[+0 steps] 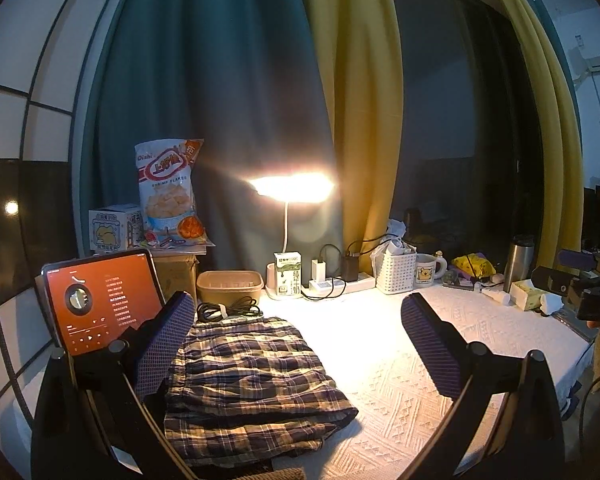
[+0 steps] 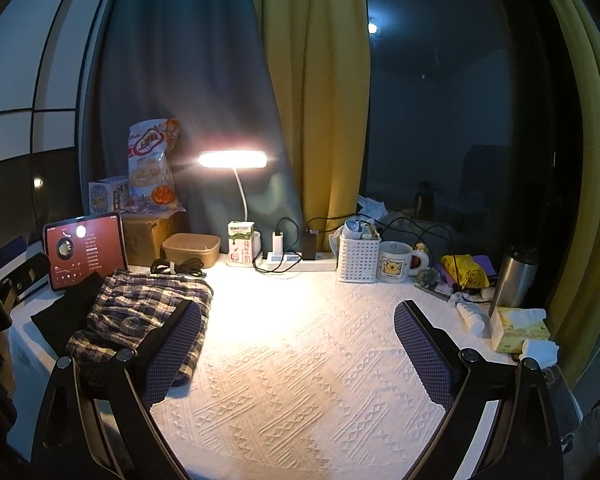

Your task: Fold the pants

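Left wrist view shows your left gripper (image 1: 296, 344) released, the folded plaid pants (image 1: 252, 376) lying just before the tablet (image 1: 100, 300). Your right gripper (image 2: 298, 344) is likewise spread, holding nothing (pants sit beside its left finger). Folding looks finished; next, judge whether edges need squaring.

Right tool (image 2: 298, 350) gapes empty over the white tablecloth (image 2: 300, 380), folded plaid pants (image 2: 140, 316) at its left.
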Tool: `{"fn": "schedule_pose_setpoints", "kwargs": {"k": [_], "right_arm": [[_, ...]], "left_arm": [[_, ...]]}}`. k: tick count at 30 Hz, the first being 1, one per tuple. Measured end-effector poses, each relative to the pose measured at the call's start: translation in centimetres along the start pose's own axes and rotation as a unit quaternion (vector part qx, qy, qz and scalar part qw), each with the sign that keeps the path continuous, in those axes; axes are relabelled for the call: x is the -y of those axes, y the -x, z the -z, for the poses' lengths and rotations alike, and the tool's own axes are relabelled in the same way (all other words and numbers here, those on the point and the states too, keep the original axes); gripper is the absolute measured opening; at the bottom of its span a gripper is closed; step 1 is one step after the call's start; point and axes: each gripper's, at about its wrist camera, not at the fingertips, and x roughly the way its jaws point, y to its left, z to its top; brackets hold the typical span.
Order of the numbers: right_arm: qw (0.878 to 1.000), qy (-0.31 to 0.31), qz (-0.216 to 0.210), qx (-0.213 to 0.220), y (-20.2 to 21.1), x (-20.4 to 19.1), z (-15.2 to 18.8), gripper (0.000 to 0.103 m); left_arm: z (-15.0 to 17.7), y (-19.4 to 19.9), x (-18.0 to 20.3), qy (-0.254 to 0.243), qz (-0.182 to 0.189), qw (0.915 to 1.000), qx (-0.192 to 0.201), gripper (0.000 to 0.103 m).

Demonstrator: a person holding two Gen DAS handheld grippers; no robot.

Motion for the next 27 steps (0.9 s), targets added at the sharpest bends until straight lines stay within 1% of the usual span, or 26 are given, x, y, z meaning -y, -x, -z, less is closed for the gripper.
{"fn": "schedule_pose_setpoints", "kwargs": {"k": [27], "right_arm": [[1.0,-0.001,-0.001,0.0,0.05,0.14,0.07,0.098]], "left_arm": [[-0.1,0.22,0.93,-0.001,0.002,1.0,-0.002,0.102]]}}
